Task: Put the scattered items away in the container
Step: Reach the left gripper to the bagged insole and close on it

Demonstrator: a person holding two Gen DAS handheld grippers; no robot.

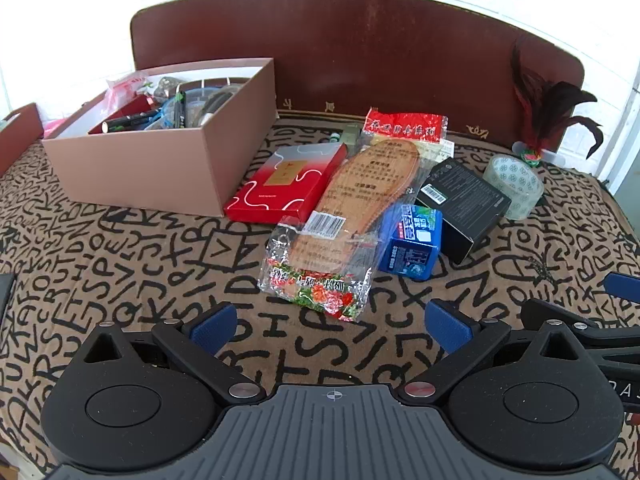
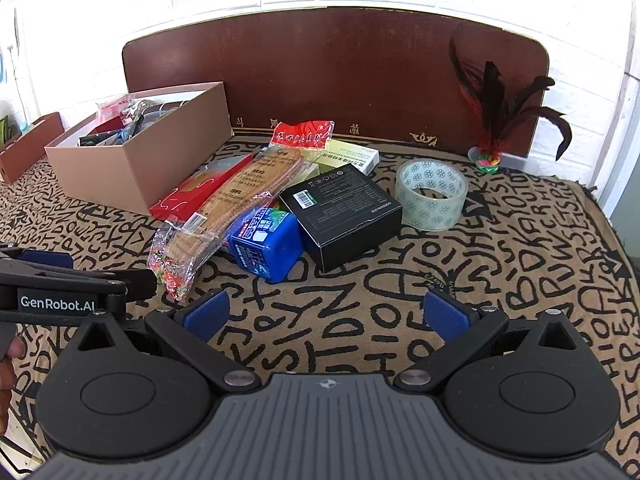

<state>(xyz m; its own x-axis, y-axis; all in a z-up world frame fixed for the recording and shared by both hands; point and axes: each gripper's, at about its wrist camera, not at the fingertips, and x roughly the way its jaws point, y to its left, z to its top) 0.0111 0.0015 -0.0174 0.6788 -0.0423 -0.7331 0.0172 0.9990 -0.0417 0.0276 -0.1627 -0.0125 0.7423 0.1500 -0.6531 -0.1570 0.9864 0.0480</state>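
A tan cardboard box [image 1: 160, 168] [image 2: 132, 168], partly filled with pens and bags, stands at the back left of the letter-patterned cloth. To its right lies a heap: a red flat box [image 1: 286, 182], bagged insoles [image 1: 352, 208] [image 2: 236, 204], a blue packet [image 1: 412, 244] [image 2: 266, 242], a black box [image 1: 462, 204] [image 2: 344, 212] and a tape roll [image 1: 514, 184] [image 2: 432, 194]. My left gripper [image 1: 330, 320] hovers open just short of the insole bag. My right gripper [image 2: 326, 314] is open over bare cloth, in front of the blue packet.
A feather shuttlecock [image 1: 532, 152] [image 2: 486, 158] leans at the dark red headboard [image 1: 352, 48] on the far right. A second brown box [image 2: 28, 144] sits at the far left edge. A pale yellow carton [image 2: 352, 156] lies behind the black box. The cloth's right edge drops off.
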